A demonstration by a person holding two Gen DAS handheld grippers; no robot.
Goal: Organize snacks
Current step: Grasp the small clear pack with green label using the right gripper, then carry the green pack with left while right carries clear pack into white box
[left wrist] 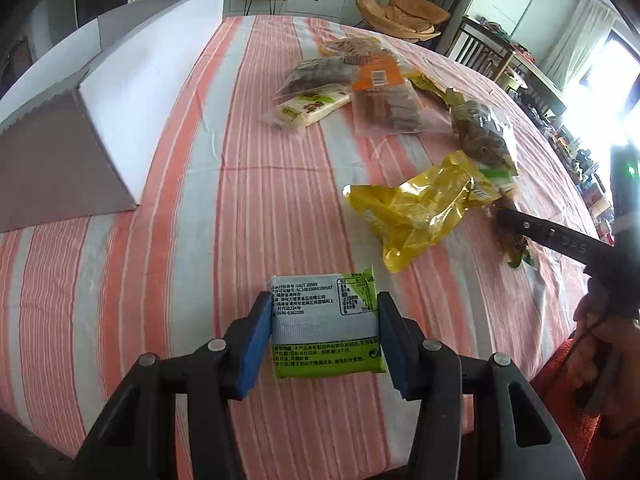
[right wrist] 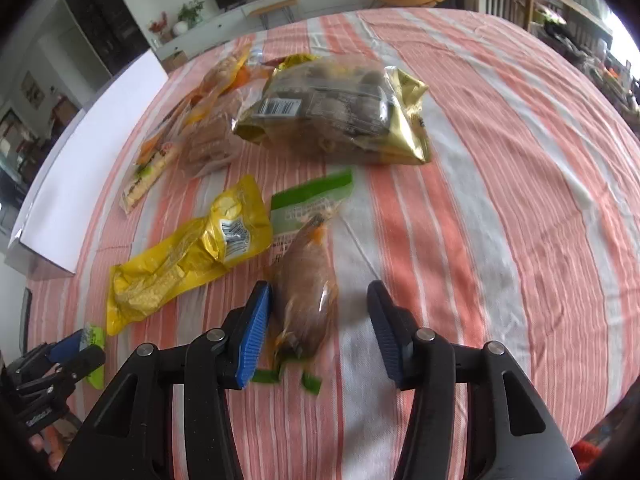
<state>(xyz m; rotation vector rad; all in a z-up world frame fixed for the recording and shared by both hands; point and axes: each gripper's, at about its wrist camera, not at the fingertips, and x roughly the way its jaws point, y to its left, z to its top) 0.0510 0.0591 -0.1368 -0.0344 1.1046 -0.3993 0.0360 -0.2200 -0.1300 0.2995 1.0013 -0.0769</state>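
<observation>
The left gripper [left wrist: 324, 340] clamps a green-and-white snack packet [left wrist: 325, 322] between its blue pads. The right gripper [right wrist: 318, 332] stands open around a brown clear-wrapped snack [right wrist: 306, 304], which touches only the left pad.

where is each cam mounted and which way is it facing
Left wrist: on the left gripper, angled down over the striped tablecloth, its pads clamping a green-and-white snack packet; a hand shows at right.
Right wrist: on the right gripper, angled down at a brown clear-wrapped snack between its pads, the right pad clear of it.
Shared: yellow snack bag, white box, each other's gripper.
</observation>
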